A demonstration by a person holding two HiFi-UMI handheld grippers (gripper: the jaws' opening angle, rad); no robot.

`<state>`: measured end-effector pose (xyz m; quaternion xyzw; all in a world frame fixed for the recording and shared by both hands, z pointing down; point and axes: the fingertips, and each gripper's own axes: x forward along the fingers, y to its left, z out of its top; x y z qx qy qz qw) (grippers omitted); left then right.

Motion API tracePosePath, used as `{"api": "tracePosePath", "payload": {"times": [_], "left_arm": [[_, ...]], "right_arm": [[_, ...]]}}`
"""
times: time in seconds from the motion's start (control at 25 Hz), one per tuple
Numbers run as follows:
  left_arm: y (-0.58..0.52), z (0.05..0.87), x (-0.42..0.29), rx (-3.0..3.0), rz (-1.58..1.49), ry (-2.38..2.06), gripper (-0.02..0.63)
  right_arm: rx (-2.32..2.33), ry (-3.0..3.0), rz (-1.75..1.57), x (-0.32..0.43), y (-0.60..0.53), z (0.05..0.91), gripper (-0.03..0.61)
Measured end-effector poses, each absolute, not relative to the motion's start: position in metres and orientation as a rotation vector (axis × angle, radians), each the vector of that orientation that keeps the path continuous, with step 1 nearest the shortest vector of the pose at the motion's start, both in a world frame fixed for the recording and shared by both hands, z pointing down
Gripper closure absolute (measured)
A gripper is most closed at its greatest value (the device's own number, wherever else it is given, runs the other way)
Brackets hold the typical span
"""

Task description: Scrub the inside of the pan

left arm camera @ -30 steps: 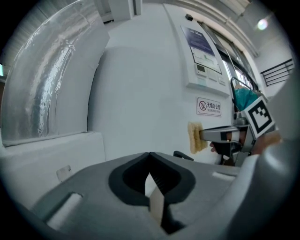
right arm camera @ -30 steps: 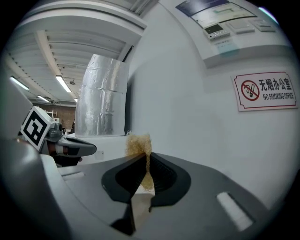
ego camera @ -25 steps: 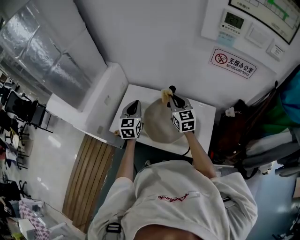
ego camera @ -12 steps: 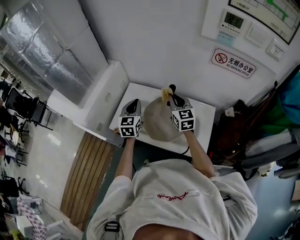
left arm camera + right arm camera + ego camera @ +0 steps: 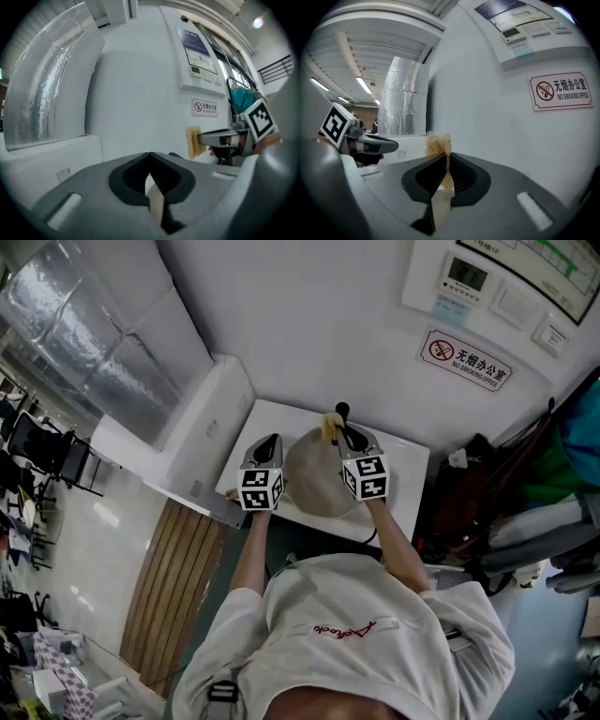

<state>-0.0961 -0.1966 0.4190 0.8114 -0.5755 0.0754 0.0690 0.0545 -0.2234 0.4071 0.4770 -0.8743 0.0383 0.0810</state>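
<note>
The pan (image 5: 314, 486), a grey round shape, sits at about the middle of the white table (image 5: 281, 420) and lies between the two grippers in the head view. From that view I cannot tell whether it lies face up or face down. A pale wall rises behind the table's far edge. A silvery foil-clad duct (image 5: 103, 343) runs down past the table's left side, above a low white ledge (image 5: 187, 442). The person stands at the near edge with both arms stretched over the tabletop. The left gripper (image 5: 270, 440) is held over the left part of the table, just beside the pan and pointing at the wall. In the left gripper view its jaws are pressed together with nothing between them. The right gripper (image 5: 342, 432) is held over the pan's right side and reaches toward the far edge. Its jaws pinch a yellow scrubbing sponge (image 5: 330, 426), which sticks up past their tips in the right gripper view. In the head view the sponge is over the pan's far rim, but whether it touches the pan cannot be made out. A small dark stub (image 5: 342, 412) shows just beyond the sponge. On the wall hang a control panel (image 5: 466, 277) and a red-and-white no-smoking sign (image 5: 466, 360).
</note>
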Motion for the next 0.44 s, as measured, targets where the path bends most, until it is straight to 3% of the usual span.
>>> {"api": "tracePosePath", "payload": {"times": [0.44], "left_arm": [[-0.193, 0.427, -0.095, 2.425, 0.237, -1.736, 0.614]], "right_arm": [[1.413, -2.61, 0.146, 0.055, -0.219, 0.42, 0.551]]}}
